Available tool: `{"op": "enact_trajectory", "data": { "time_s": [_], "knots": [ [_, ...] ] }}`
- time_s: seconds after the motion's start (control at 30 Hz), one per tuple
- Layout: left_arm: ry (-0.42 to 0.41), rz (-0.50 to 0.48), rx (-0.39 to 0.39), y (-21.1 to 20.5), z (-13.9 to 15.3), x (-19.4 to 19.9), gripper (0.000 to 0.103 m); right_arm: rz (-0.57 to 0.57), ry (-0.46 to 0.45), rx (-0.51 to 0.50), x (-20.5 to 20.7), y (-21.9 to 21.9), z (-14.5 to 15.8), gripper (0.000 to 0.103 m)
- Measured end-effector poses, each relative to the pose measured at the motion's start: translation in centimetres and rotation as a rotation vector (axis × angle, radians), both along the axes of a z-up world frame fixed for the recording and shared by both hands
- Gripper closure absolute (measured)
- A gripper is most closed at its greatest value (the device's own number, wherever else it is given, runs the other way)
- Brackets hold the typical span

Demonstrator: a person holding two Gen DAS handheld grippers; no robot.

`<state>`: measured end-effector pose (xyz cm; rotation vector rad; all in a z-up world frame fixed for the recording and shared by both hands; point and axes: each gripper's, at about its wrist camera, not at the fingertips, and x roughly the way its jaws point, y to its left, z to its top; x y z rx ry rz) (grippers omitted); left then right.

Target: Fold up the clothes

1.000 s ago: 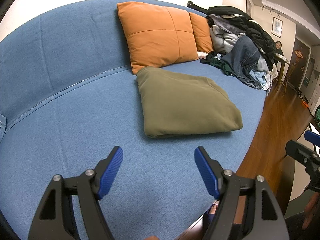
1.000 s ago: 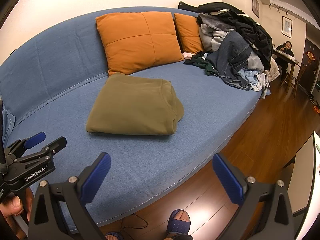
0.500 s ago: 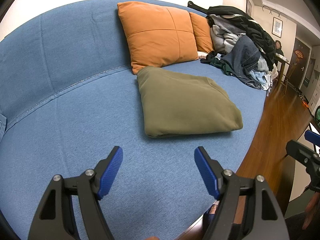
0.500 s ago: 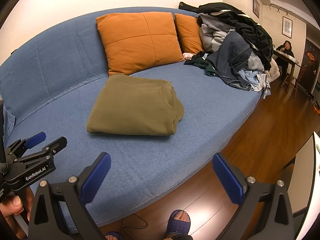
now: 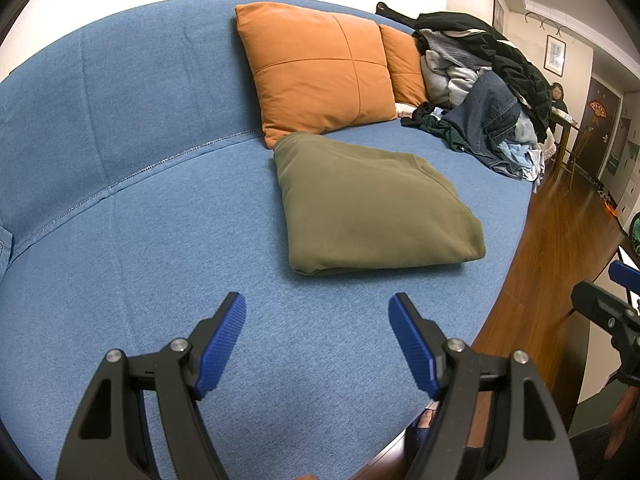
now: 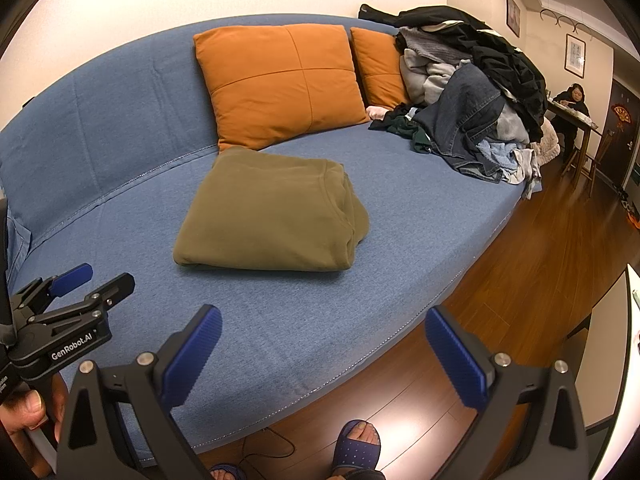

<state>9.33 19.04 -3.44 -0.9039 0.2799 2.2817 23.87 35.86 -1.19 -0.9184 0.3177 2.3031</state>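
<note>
Between garments: folded olive-green sweatshirt (image 6: 268, 212) finished; both grippers (image 5: 316, 316) (image 6: 320, 332) spread, empty. Next, probably reaching toward heaped unfolded clothes pile (image 6: 472, 92).

left tongs (image 5: 316, 308): gaping, empty | right tongs (image 6: 322, 320): gaping, seemingly empty

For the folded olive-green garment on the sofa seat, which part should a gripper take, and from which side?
Probably the near fold edge of the folded olive garment, approached from the sofa's front. That edge is thick, rounded and faces both open grippers, left gripper and right gripper. The layered loose edges lie on its right end, towards the clothes pile, and could splay.
</note>
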Motion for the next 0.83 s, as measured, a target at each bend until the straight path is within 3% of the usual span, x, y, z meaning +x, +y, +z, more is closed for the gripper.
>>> {"op": "enact_trajectory", "data": {
  "time_s": [0.83],
  "knots": [
    [0.001, 0.005, 0.017, 0.0, 0.02, 0.24, 0.029, 0.005, 0.001, 0.002, -0.05, -0.14, 0.07, 0.0]
  ]
}}
